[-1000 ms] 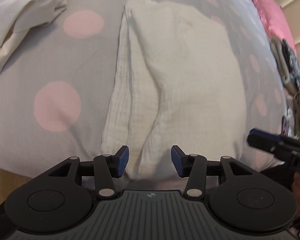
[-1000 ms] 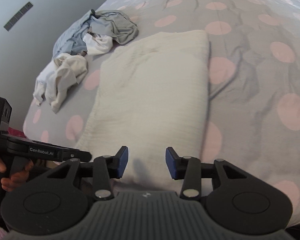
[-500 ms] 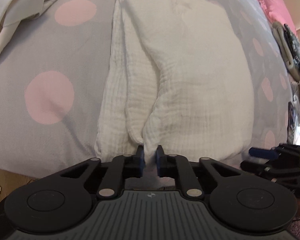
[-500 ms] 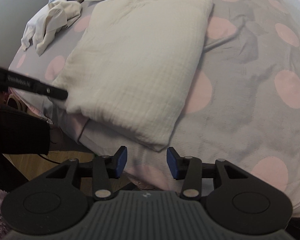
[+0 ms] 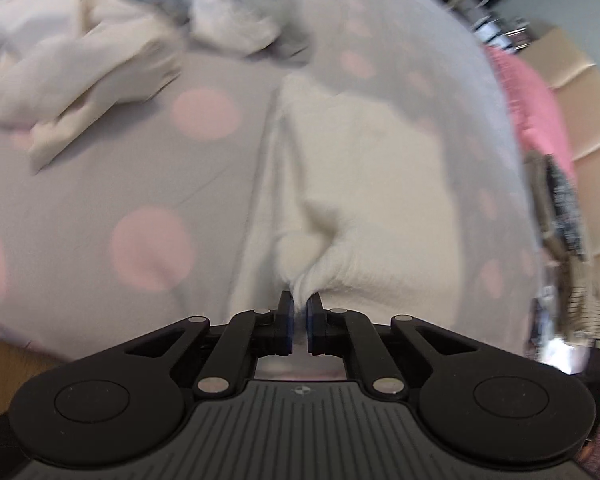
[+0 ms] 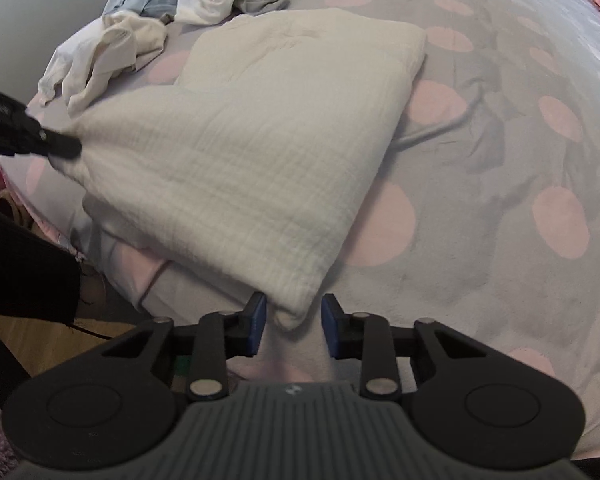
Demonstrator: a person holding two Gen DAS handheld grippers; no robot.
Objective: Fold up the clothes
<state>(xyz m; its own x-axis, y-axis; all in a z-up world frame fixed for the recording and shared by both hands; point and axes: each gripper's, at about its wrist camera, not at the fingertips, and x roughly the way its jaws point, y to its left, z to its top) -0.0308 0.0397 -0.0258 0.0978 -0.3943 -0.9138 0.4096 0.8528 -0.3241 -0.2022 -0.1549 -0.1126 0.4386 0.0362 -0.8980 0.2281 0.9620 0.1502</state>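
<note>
Your left gripper (image 5: pixel 299 309) was clenched on the cream garment's (image 6: pixel 260 152) near-left corner on the bed (image 6: pixel 500 280). Your right gripper (image 6: pixel 293 322) stood released, straddling its near-right corner.

Your left view is motion-blurred; the far clothes pile (image 5: pixel 100 52) smears, and clutter (image 5: pixel 560 216) at right stays unreadable.

Open bedspread (image 6: pixel 500 168) lies to the right of the cream garment (image 6: pixel 268 152), with only shallow wrinkles in the way. On the far left, a heap of loose clothes (image 6: pixel 172 8) blocks passage just beyond the garment's far corner. A strip of bare bedspread separates heap and garment in the left wrist view.
</note>
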